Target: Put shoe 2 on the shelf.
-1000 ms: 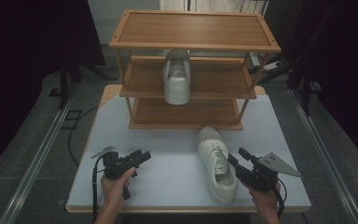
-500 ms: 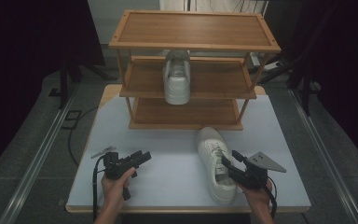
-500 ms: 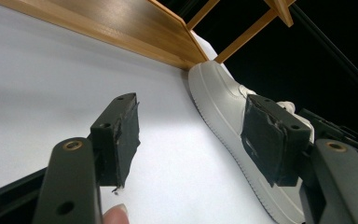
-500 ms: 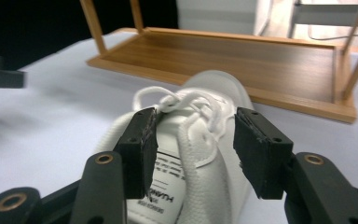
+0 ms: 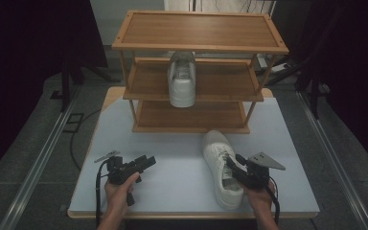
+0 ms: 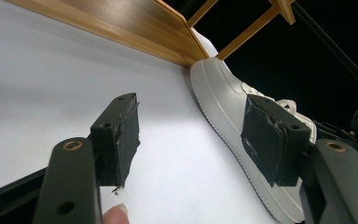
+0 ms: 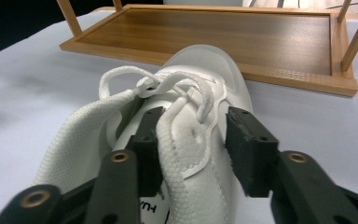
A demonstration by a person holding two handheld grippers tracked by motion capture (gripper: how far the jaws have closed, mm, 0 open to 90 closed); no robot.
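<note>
a pale blue-white table (image 5: 172, 143) is seen under dim light, with dark floor and black curtains around it. a three-tier wooden shoe rack (image 5: 199, 28) is set at the far half of the table. on its middle shelf a white sneaker on the rack (image 5: 182, 79) is placed, its toe pointed toward the person and reaching the shelf's front edge.

a second white sneaker (image 5: 223, 167) lies on the table in front of the rack, right of centre, with its toe toward the rack's bottom shelf and its heel near the table's near edge. it stands upright on its sole.

the right gripper (image 5: 237, 167) is held at the sneaker's right side, over the opening and the laces. in the right gripper view (image 7: 193, 140) one jaw is seen inside the shoe's opening, beside the tongue, and the other outside the shoe's side wall. the jaws have just been closing, with the tongue and side wall between them; whether the pads already press on the shoe cannot be told for certain, as a small gap remains at the outer pad.

the left gripper (image 5: 143, 163) is held low over bare table at the left, well apart from the sneaker. its jaws are spread wide with nothing between them, as the left gripper view (image 6: 191, 140) shows.
</note>
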